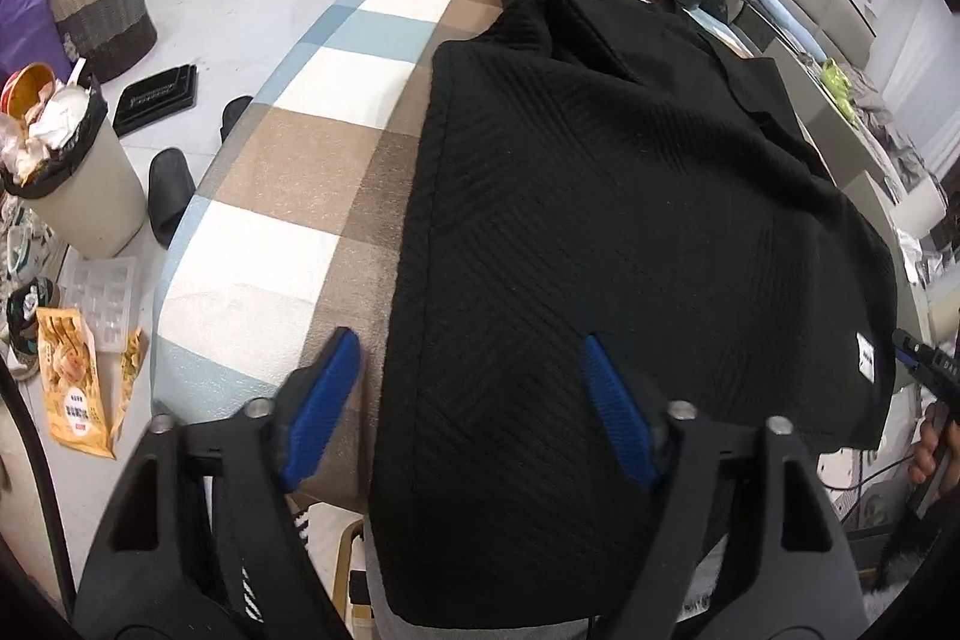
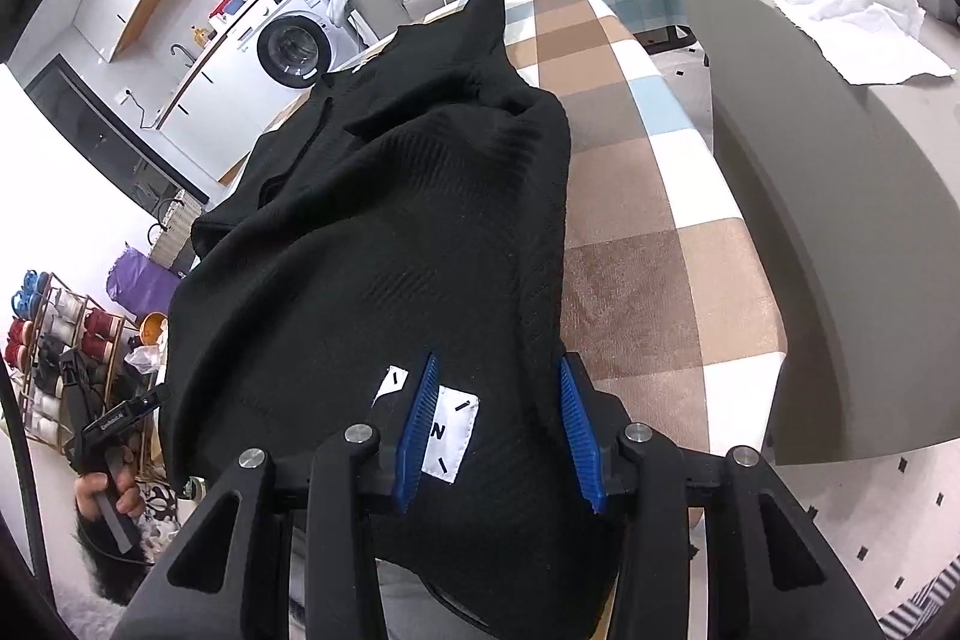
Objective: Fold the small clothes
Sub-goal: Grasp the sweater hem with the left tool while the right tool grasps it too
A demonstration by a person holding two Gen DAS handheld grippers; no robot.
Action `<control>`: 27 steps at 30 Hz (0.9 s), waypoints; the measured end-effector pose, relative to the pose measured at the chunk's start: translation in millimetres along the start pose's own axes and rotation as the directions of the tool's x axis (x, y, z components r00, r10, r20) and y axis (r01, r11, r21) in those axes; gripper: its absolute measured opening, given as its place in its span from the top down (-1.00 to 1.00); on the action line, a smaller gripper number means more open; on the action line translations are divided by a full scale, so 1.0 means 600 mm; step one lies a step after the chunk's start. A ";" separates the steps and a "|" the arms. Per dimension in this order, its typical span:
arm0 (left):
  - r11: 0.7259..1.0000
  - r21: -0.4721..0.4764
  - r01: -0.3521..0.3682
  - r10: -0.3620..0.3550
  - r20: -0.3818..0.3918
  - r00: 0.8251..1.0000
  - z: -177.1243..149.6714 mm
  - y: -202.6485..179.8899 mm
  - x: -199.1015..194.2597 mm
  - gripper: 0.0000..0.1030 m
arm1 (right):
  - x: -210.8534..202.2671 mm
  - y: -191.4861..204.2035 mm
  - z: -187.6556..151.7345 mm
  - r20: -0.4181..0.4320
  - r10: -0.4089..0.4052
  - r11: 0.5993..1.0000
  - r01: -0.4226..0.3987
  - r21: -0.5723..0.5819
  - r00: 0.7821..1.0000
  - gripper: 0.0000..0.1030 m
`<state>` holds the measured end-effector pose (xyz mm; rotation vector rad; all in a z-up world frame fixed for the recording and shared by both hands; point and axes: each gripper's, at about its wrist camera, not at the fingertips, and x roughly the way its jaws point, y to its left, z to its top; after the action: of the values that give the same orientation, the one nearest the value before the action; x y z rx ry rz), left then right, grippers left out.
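Left gripper (image 1: pixel 471 370) spread fairly wide over the near left edge of the black ribbed knit (image 1: pixel 600 196), blue ridged pads (image 1: pixel 327 388) not pressing it; one pad over bare checked cloth (image 1: pixel 288 196), the other over the fabric. Right gripper (image 2: pixel 495 388) narrower, pads either side of the hem near the white label (image 2: pixel 450 430), at the near right edge of the table; can't tell if actually pinching. Garment draped lengthwise down the padded, plaid-covered top, hanging off the near end.
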<state>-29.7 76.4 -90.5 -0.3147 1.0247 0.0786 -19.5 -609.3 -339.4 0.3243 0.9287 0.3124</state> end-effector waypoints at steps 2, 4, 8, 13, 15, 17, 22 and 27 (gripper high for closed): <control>1.000 0.018 -0.009 0.009 0.009 1.000 -0.003 -0.007 -0.001 0.19 | 0.002 -0.002 -0.002 -0.001 -0.004 1.000 0.004 0.001 1.000 0.19; 1.000 0.028 -0.010 0.010 0.018 1.000 -0.006 -0.010 -0.001 0.67 | 0.004 -0.002 -0.002 -0.004 -0.012 1.000 0.012 -0.002 1.000 0.19; 1.000 -0.011 0.022 -0.022 0.047 0.999 -0.004 0.000 -0.006 0.90 | 0.012 0.007 -0.002 0.013 -0.043 0.998 0.043 -0.054 0.999 0.19; 0.998 -0.045 0.035 -0.029 0.123 0.992 0.008 0.016 -0.038 0.91 | 0.025 0.012 -0.002 0.003 -0.086 0.988 0.085 -0.126 0.996 0.91; 0.998 -0.054 0.039 -0.030 0.157 0.987 0.016 0.022 -0.055 0.92 | 0.011 0.006 0.001 0.035 -0.059 0.992 0.062 -0.110 0.998 0.92; 0.997 -0.060 0.044 -0.031 0.195 0.980 0.022 0.027 -0.076 0.93 | -0.015 -0.001 0.005 0.090 -0.031 0.996 0.038 -0.080 0.995 0.92; 0.997 -0.062 0.042 -0.026 0.239 0.971 0.028 0.036 -0.112 0.94 | -0.067 -0.014 0.017 0.217 0.030 1.000 -0.029 -0.007 0.976 0.92; 0.997 -0.069 0.025 -0.009 0.220 0.975 0.029 0.044 -0.104 0.94 | -0.037 -0.018 0.030 0.167 -0.042 0.999 0.040 0.013 0.985 0.92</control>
<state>-53.3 112.1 -34.9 -0.3712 0.8003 0.1315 -16.0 -630.4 -317.8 0.3346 0.7710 0.2393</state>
